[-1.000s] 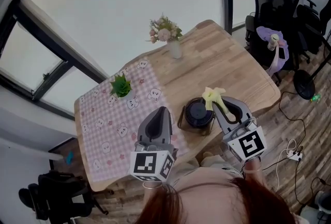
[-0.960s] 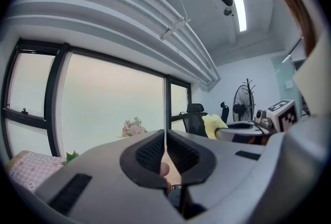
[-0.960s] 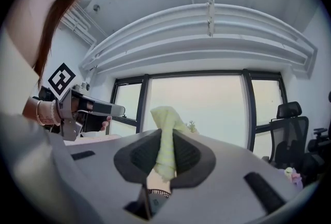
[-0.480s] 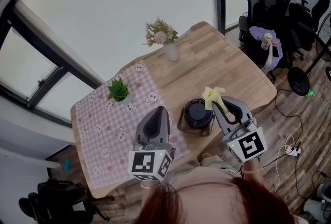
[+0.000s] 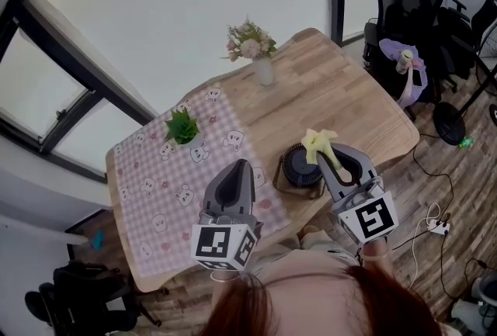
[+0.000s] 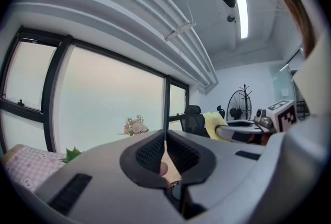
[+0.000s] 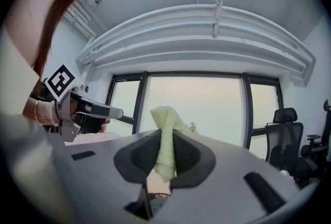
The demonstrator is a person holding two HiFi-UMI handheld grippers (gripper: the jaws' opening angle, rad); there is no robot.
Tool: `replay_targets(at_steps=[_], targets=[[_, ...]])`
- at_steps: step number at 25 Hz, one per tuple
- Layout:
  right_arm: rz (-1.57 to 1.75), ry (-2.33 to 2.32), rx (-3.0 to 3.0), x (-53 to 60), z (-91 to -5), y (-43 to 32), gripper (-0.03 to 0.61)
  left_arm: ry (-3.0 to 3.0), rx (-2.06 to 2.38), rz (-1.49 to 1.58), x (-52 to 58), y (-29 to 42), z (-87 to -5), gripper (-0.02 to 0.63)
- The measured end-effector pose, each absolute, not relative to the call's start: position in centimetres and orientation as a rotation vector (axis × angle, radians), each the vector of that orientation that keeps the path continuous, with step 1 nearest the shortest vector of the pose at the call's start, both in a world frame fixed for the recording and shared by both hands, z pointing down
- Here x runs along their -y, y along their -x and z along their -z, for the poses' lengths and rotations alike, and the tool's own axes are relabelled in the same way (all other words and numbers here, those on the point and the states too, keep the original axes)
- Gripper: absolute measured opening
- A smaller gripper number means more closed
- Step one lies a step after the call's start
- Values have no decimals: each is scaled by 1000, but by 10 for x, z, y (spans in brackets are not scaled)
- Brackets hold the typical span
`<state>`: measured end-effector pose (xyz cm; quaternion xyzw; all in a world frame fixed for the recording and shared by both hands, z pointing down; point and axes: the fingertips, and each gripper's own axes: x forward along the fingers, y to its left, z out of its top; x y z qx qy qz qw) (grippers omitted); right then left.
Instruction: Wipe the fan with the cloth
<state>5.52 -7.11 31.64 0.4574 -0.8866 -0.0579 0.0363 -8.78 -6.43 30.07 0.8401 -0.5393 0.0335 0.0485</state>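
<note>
Room: large windows (image 5: 178, 8) stood behind a wooden bench (image 5: 349, 105), over a wood-plank floor.
Mat: a pink checked mat (image 5: 155, 191) covered the bench's left part.
Plant: a small green potted plant (image 5: 182, 128) stood on the mat near its far edge.
Left gripper: the left gripper (image 5: 241, 164) was held over the mat's near right corner, pointing about level; its fingers (image 6: 150, 153) were pressed together with nothing between them.
Flowers: a vase of pink flowers (image 5: 254, 51) stood on bare wood at the far edge.
Fan: the small round black fan (image 5: 301, 166) stood on the bench near its front edge, just right of the mat.
Cloth: the yellow cloth (image 7: 165, 137) stuck up past the fingertips, over the fan's right rim in the head view; contact could not be told.
Right gripper: the right gripper (image 7: 165, 148) had its fingers (image 7: 190, 155) clamped on the cloth.
Chairs: black office chairs (image 5: 411, 5) stood at far right.
</note>
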Motion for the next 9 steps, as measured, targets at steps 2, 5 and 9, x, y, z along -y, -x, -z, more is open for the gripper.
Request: replay_targets(at_steps=[2,5,9], targets=[[177,-1400,2718,70,-318,-52,49,-2557,1649,-98,62,90,-301,17],[175,-1393,2723,69,-317,-48,49,-2549,1649,-84,58,95,-301,18],[175,-1388,2723,67,-317,-38,49,-2534,1655,-72,54,108,-302,18]])
